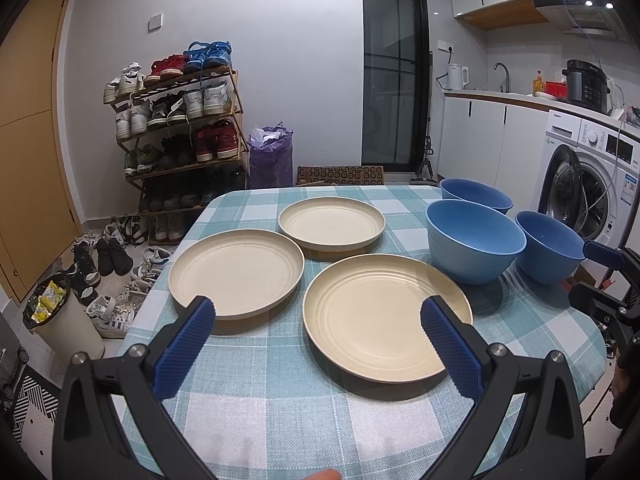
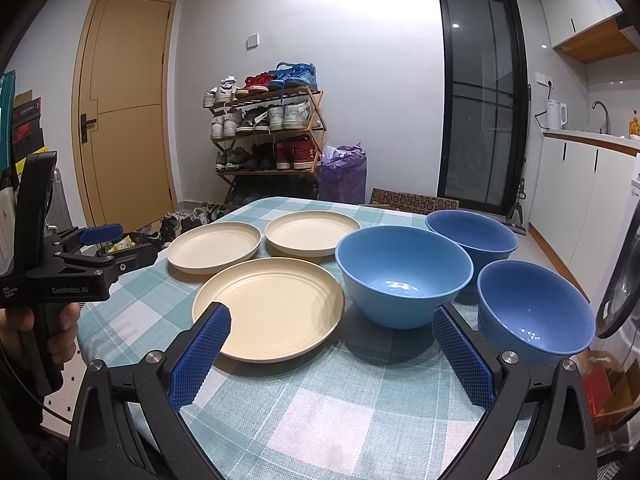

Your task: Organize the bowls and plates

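Note:
Three cream plates lie apart on the checked tablecloth: a near one [image 1: 384, 316] [image 2: 270, 308], a left one [image 1: 236, 276] [image 2: 214, 246] and a far one [image 1: 332, 222] [image 2: 312, 232]. Three blue bowls stand to their right: a middle one [image 1: 474, 240] [image 2: 402, 272], a far one [image 1: 476, 196] [image 2: 472, 236] and a right one [image 1: 550, 246] [image 2: 534, 306]. My left gripper [image 1: 316, 316] is open and empty, above the table's near edge in front of the plates. My right gripper [image 2: 330, 326] is open and empty, in front of the near plate and middle bowl.
The table [image 1: 280, 400] drops off on all sides. A shoe rack [image 1: 180, 128], loose shoes and a bin [image 1: 64, 320] stand on the floor to the left. A washing machine [image 1: 588, 184] and kitchen counter are to the right.

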A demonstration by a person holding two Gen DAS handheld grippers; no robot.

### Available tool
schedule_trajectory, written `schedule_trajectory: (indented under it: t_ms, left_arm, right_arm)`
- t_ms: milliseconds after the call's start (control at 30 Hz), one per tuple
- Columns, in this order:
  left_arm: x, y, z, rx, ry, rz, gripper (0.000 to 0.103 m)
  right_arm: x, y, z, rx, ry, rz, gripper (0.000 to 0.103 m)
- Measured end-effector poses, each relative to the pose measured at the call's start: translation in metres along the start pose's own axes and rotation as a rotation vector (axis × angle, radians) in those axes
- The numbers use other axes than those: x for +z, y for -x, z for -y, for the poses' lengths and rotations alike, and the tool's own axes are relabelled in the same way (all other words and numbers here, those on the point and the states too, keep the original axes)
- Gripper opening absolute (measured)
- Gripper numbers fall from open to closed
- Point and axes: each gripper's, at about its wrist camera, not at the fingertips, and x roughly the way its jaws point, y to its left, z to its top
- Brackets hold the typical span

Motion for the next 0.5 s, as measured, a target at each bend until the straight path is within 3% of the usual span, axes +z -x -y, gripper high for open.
schedule_trajectory:
  t_ms: [500]
  left_arm:
    - [-0.0019,-0.0022,-0.0004,0.004,-0.002,-0.008,0.103]
  right_arm:
    - [-0.0003,-0.0012,0.0015,-0.005,-0.007,-0.007,0.103]
